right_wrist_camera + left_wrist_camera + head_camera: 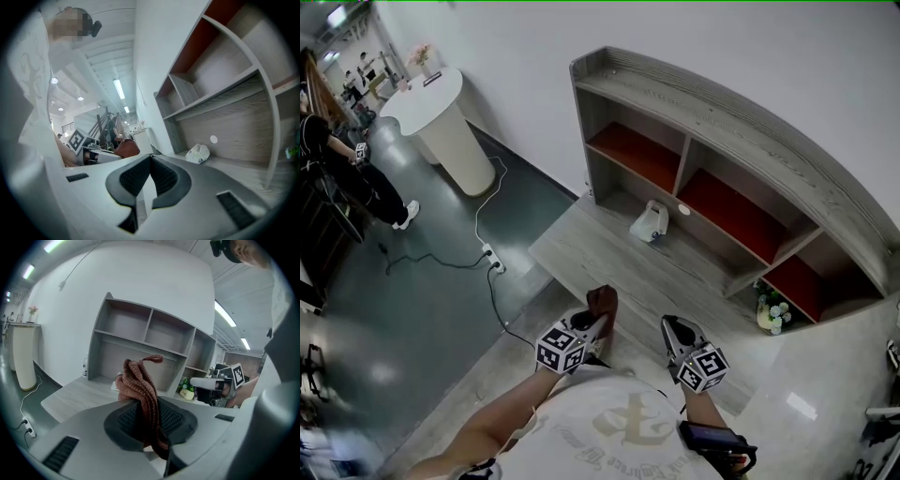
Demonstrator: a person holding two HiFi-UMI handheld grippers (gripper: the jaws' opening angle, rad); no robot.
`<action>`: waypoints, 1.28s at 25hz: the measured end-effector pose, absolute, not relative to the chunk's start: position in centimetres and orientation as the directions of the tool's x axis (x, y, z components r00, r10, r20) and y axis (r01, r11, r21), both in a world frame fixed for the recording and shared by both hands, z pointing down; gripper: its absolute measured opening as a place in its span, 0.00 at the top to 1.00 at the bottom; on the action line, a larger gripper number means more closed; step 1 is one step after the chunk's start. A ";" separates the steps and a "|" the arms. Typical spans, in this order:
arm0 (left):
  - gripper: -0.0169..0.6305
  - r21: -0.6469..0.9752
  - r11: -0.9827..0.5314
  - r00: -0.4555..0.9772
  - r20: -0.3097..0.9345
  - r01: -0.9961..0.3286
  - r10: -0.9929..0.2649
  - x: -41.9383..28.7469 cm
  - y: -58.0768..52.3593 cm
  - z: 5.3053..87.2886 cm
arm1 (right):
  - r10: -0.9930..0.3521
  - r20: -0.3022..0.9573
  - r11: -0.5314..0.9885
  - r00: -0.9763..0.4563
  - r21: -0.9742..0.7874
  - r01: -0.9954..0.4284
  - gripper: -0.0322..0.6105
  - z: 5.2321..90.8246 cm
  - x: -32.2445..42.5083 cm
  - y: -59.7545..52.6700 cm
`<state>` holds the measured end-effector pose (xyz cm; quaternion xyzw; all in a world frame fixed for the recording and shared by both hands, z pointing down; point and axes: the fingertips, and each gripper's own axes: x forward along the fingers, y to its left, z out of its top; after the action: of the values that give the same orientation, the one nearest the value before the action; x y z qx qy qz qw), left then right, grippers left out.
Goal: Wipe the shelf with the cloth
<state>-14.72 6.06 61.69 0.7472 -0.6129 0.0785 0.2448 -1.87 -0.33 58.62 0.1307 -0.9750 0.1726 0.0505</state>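
A grey wooden shelf (741, 159) with red-backed compartments stands on a low wooden platform (609, 258) against the white wall. My left gripper (600, 322) is shut on a brown knitted cloth (603, 302), held in front of the platform's near edge. In the left gripper view the cloth (140, 383) bunches up between the pads and rises above them, with the shelf (150, 341) beyond. My right gripper (668, 324) hovers beside the left one, shut, with nothing between its fingers. In the right gripper view its jaws meet at the tip (150, 157), and the cloth (126, 148) shows at the left.
A small white object (649, 223) lies on the platform before the shelf's lower compartments. A flower pot (772, 311) sits at the shelf's right end. A white round pedestal (441, 122), a floor cable with power strip (492, 262) and a person (337, 159) are at the left.
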 end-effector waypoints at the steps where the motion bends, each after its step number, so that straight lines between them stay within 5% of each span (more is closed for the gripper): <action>1: 0.85 0.275 -0.138 0.247 0.415 -0.952 -0.876 -14.9 5.5 61.7 | -0.244 0.142 0.905 -0.959 -0.320 -0.278 0.94 58.5 -2.1 -0.7; 32: 0.86 0.311 -0.460 0.540 0.261 -0.832 -0.800 -24.0 -14.0 52.0 | -0.534 0.171 0.791 -0.828 -0.246 -0.561 0.94 55.9 -9.7 -10.5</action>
<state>-24.02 -14.03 51.96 0.8536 -0.4778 0.0389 0.2039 -9.75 -10.54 55.93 0.2895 -0.9451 0.1443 0.0461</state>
